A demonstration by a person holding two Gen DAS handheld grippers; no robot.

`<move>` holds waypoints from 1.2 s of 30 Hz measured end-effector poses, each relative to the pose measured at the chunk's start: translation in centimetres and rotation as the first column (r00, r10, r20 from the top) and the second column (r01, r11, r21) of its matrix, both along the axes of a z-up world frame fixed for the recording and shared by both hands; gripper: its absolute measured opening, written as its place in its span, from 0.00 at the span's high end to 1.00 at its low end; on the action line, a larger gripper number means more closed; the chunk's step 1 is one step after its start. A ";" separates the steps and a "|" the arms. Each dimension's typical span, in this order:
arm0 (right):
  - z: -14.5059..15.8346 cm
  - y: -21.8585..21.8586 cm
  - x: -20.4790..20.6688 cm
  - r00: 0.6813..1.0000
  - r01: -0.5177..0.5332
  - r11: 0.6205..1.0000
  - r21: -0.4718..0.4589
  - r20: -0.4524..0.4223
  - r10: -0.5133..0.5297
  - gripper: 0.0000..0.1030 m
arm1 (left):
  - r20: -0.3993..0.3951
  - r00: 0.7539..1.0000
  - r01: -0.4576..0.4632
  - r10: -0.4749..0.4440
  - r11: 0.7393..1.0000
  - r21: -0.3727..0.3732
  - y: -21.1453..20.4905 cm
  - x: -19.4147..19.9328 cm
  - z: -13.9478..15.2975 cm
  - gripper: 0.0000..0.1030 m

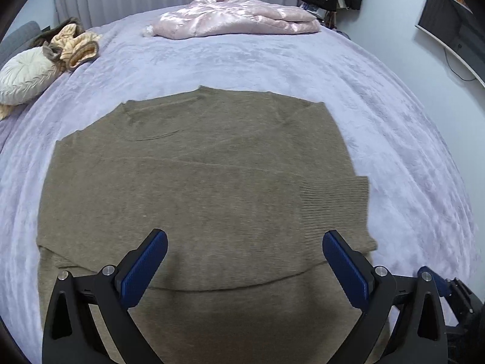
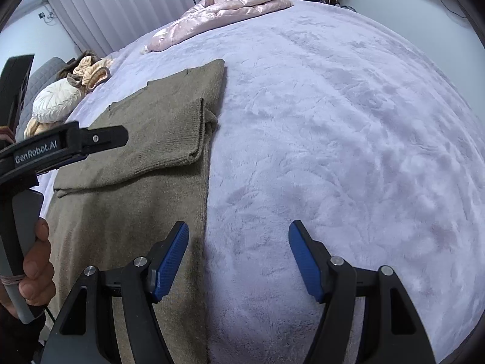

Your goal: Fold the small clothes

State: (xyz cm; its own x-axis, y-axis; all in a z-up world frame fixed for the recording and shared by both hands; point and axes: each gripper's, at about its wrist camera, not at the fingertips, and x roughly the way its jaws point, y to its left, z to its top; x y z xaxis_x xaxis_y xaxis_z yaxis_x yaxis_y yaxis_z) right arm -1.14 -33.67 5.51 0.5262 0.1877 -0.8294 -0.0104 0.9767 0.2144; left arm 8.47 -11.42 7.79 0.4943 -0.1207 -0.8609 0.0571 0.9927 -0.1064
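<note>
An olive-brown knit sweater (image 1: 194,182) lies flat on the lilac bed cover (image 1: 272,60), both sleeves folded in across its body; a ribbed cuff (image 1: 336,209) lies at its right side. My left gripper (image 1: 245,251) is open and empty, hovering over the sweater's lower part. In the right wrist view the sweater (image 2: 133,188) lies to the left, with the folded sleeve cuff (image 2: 182,133) on top. My right gripper (image 2: 238,248) is open and empty, over the sweater's right edge and the bed cover (image 2: 348,121). The left gripper's body (image 2: 60,148) shows at the left, held by a hand.
A folded pink quilted jacket (image 1: 236,15) lies at the far side of the bed. A round cream cushion (image 1: 24,75) and a beige garment (image 1: 72,45) sit at the far left. A monitor (image 1: 448,27) hangs on the right wall. Curtains stand behind.
</note>
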 end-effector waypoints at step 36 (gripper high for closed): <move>-1.0 11.9 17.2 0.981 -0.182 0.976 -0.120 -0.095 0.171 0.25 | -0.074 0.977 -0.195 0.200 0.978 0.069 16.6 7.6 -6.1 0.00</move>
State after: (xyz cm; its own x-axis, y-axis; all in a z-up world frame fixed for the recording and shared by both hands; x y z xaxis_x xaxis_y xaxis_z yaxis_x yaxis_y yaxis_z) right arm 16.07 -21.79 4.50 0.4219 0.1617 -0.8921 -0.1724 0.9803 0.0961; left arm 16.10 5.22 1.74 0.4324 0.0268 -0.9013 -0.1470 0.9883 -0.0411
